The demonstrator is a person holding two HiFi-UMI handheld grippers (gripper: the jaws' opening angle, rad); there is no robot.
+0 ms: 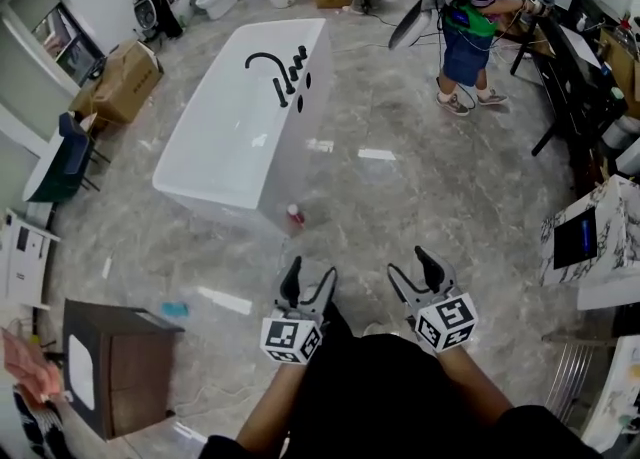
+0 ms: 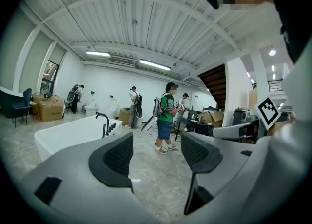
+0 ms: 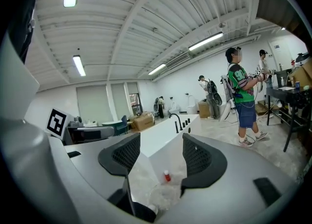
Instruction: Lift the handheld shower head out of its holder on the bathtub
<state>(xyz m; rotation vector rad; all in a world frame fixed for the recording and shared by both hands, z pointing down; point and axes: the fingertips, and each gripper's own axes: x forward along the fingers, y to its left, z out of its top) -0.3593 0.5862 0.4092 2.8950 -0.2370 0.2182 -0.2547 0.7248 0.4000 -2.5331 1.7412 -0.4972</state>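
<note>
The left gripper (image 1: 311, 277) and the right gripper (image 1: 412, 269) were low in the middle of the head view, close to the person holding them. Both were wide open and held nothing. Only bare floor showed between the left jaws. Between the right jaws were the floor, a small red-topped bottle (image 3: 166, 175) and one end of the tub (image 1: 290, 162). The tub lay in the upper left part of the head view, well apart from both grippers. On its rim, near the top middle of the frame, stood some black parts: a bent faucet (image 1: 262, 57), a few knobs (image 1: 298, 59) and a thin stick (image 1: 281, 93). The stick was most likely the shower head, but it was too small to be sure. The job looked not yet begun, so the step in hand was getting to the tub. It would be best to walk around the bottle, stay clear of the person (image 1: 470, 7) at the upper right, and stop beside that rim. Then one gripper, jaws kept wide, should come at the shower head from the side, close on it firmly and lift straight up. A hose might trail under it, so a slow lift seemed wise.
</note>
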